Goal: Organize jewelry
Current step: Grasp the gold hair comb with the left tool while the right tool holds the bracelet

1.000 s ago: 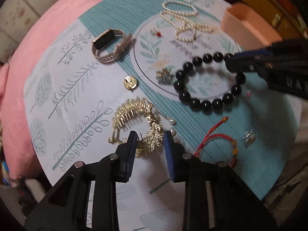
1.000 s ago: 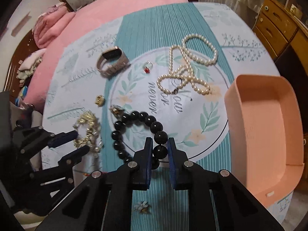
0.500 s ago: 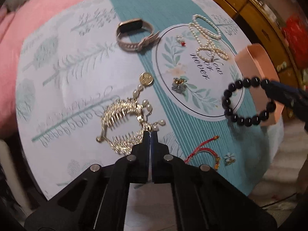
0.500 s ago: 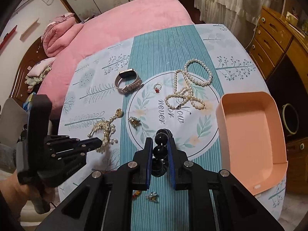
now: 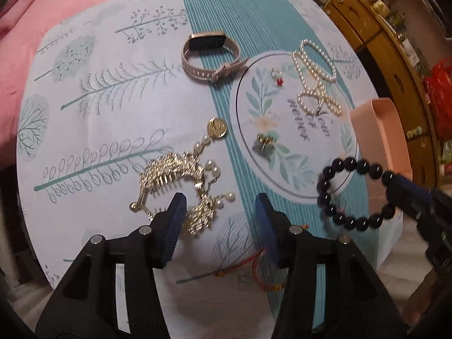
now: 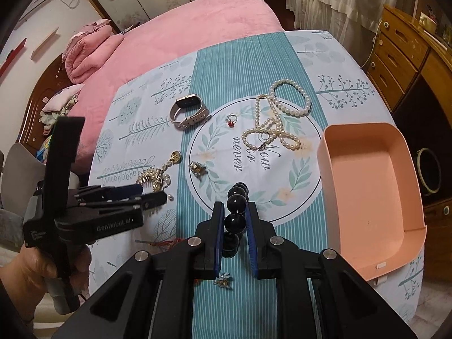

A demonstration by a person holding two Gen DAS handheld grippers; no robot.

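Note:
My right gripper (image 6: 235, 214) is shut on a black bead bracelet (image 6: 236, 220) and holds it in the air over the cloth, left of the pink tray (image 6: 370, 186). The bracelet (image 5: 356, 195) hangs from the right gripper's tips (image 5: 401, 189) in the left wrist view. My left gripper (image 5: 220, 209) is open and empty, just above the gold hair comb with pearls (image 5: 175, 180). A pearl necklace (image 6: 282, 118), a watch (image 6: 189, 113), a red-stone ring (image 6: 231, 120), a gold coin charm (image 5: 217, 127) and a small brooch (image 5: 264, 142) lie on the cloth.
A red string bracelet (image 5: 262, 268) lies under my left gripper. A small earring (image 6: 223, 279) lies under my right gripper. A pink bed (image 6: 175, 36) is behind the table and wooden drawers (image 6: 401, 53) stand at the right.
My left gripper was shut at the gold comb and has opened wide; the comb stays on the cloth. My right gripper has lifted the black bracelet higher and stays shut on it.

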